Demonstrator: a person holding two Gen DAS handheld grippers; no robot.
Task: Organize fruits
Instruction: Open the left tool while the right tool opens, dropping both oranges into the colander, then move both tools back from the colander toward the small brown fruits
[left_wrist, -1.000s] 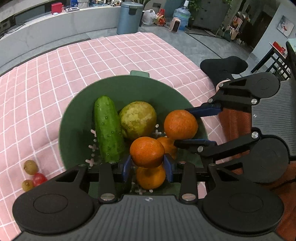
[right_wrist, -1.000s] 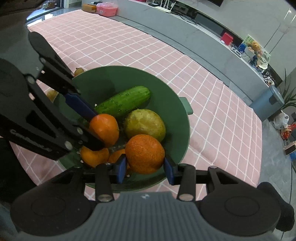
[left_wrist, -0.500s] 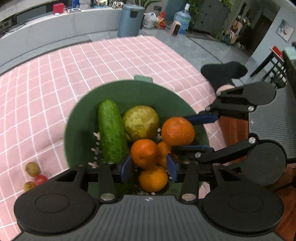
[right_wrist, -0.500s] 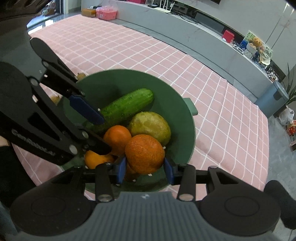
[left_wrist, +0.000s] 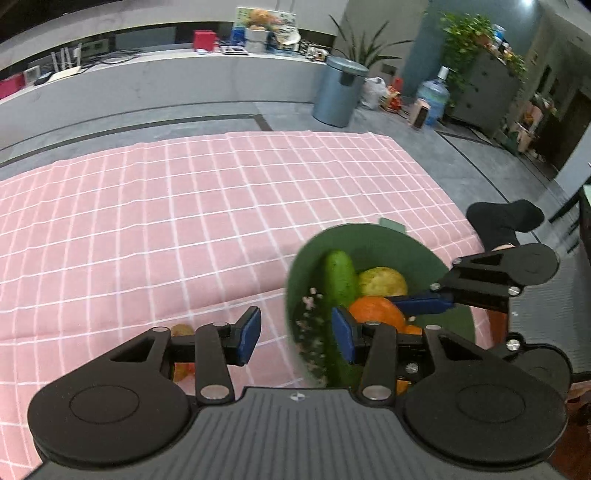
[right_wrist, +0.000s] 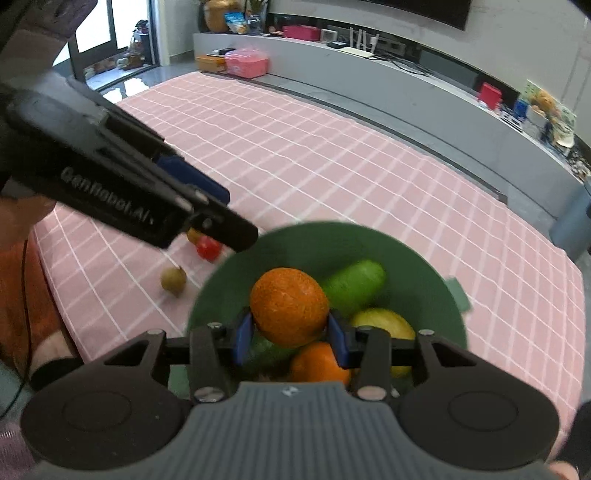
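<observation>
Now: right gripper (right_wrist: 291, 334) clamps an orange (right_wrist: 289, 306) above the green bowl (right_wrist: 421, 273), lower centre; left gripper (left_wrist: 295, 334) fingers wide, empty.

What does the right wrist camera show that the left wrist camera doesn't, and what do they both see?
Only the right wrist view shows the orange clamped in the right tool, a small red fruit and a brown round fruit lying on the pink cloth beside the bowl.

Only the left wrist view shows the left tool open and holding nothing, plus the grey bin and water jug on the floor.

Both show the green bowl with the cucumber and yellow-green fruit inside.
</observation>
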